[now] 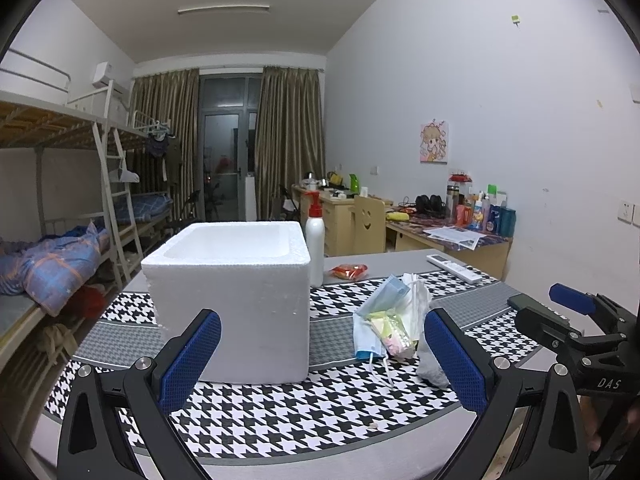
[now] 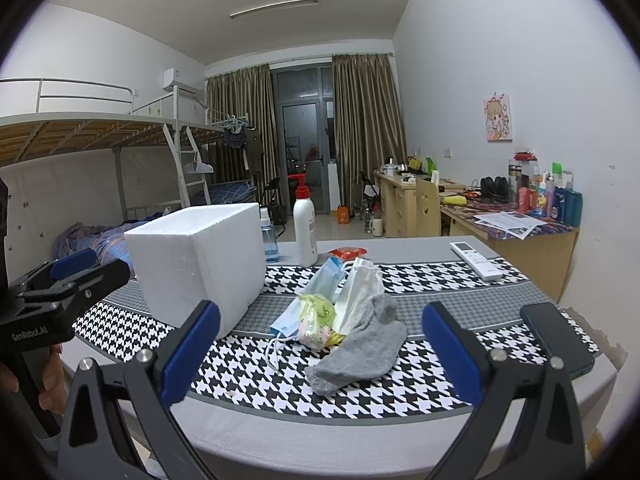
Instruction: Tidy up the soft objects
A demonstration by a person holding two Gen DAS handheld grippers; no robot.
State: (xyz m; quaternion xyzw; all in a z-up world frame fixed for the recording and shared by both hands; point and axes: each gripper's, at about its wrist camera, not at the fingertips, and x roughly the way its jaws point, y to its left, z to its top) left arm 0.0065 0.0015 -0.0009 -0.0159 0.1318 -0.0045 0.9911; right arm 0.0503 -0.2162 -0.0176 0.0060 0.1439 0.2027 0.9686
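Both grippers spread wide, empty: right gripper [image 2: 320, 354] facing the grey sock [image 2: 362, 354], left gripper [image 1: 322, 360] facing the foam box [image 1: 234, 300]. Sock dead ahead of right fingers, nearest in the pile with masks [image 2: 320, 292], long axis slanting up-right. From left wrist, barely seen behind a finger; box opening shown there only.

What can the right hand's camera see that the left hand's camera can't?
Only the right wrist view shows the small blue spray bottle behind the foam box; the gray sock lies in full view. Only the left wrist view looks down into the box's hollow. Both show the face masks, white pump bottle, remote and dark phone.
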